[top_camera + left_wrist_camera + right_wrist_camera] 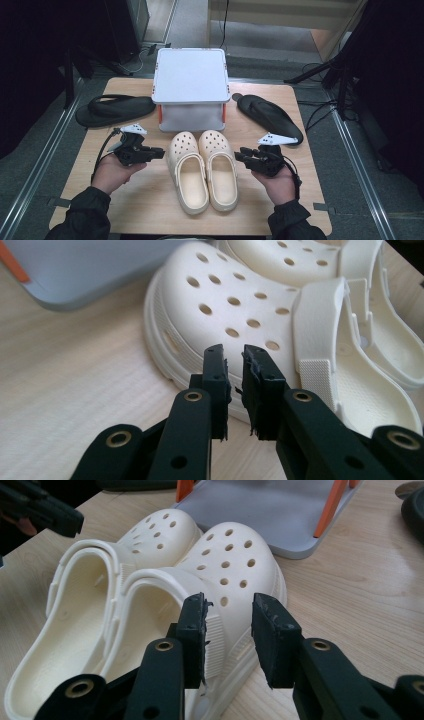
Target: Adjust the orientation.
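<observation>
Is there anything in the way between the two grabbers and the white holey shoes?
Nothing visible. The left gripper and right gripper flank the cream clogs, jaws open, with bare table between.

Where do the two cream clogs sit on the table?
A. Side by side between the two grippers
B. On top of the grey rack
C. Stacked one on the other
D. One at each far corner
A: the cream clogs stand side by side, between the left gripper and the right gripper.

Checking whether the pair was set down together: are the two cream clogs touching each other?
Touching. The right gripper view shows the left clog pressed against the right clog along their sides, with no table visible between them.
</observation>
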